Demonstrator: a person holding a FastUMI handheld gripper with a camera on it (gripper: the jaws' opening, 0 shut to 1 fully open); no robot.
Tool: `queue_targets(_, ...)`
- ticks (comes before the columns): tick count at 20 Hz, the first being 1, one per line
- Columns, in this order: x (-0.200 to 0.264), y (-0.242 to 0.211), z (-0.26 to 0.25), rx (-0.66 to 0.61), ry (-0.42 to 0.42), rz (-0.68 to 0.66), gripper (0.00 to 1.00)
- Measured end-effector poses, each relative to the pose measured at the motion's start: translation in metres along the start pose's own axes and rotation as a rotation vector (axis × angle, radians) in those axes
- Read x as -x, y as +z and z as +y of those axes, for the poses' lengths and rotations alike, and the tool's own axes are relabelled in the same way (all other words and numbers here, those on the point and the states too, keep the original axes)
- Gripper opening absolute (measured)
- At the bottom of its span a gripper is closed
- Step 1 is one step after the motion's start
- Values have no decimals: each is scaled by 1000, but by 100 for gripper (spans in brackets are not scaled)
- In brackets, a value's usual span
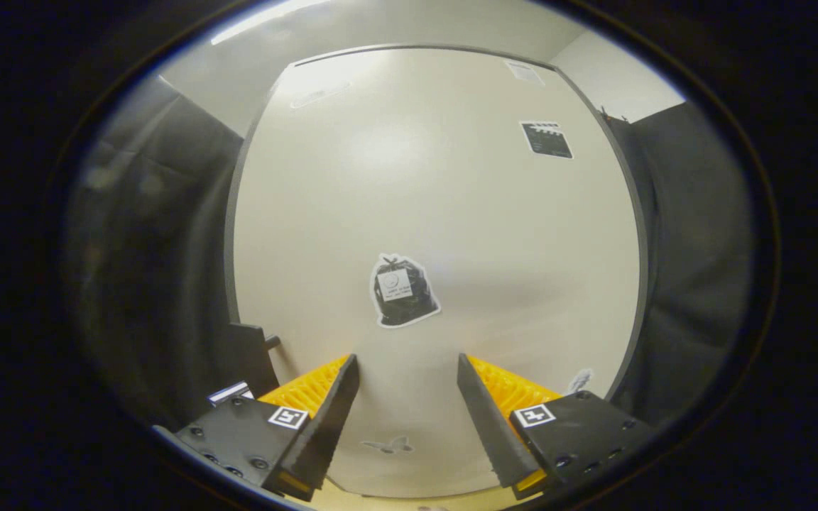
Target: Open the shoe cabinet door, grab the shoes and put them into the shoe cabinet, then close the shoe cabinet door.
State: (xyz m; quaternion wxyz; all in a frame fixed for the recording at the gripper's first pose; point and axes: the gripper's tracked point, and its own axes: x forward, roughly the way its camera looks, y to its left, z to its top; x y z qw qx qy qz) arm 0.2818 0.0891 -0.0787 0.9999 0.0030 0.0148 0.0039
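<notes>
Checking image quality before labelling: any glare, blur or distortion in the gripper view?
Gripper view: soft glare high on the pale door panel; fisheye bows its edges; dark cloth at the sides looks blurred; the bag sticker is fairly sharp; tongs open, holding nothing.

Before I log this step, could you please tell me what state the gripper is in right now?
Gripper: open, holding nothing, fingers spread just ahead of the pale cabinet door.

surface: pale cabinet door [451,234], flat, facing the gripper [409,369] | on it: bin-bag sticker [403,291] just ahead of the spread fingers, dark label [547,139] higher up | fingers: apart, holding nothing
</notes>
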Motion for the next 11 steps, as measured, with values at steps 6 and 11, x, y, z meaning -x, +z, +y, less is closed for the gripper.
queue_targets(6, 3, -5, 1, 5, 6, -5, 90)
queue_targets(11, 34, 6, -15, -7, 12, -55, 92)
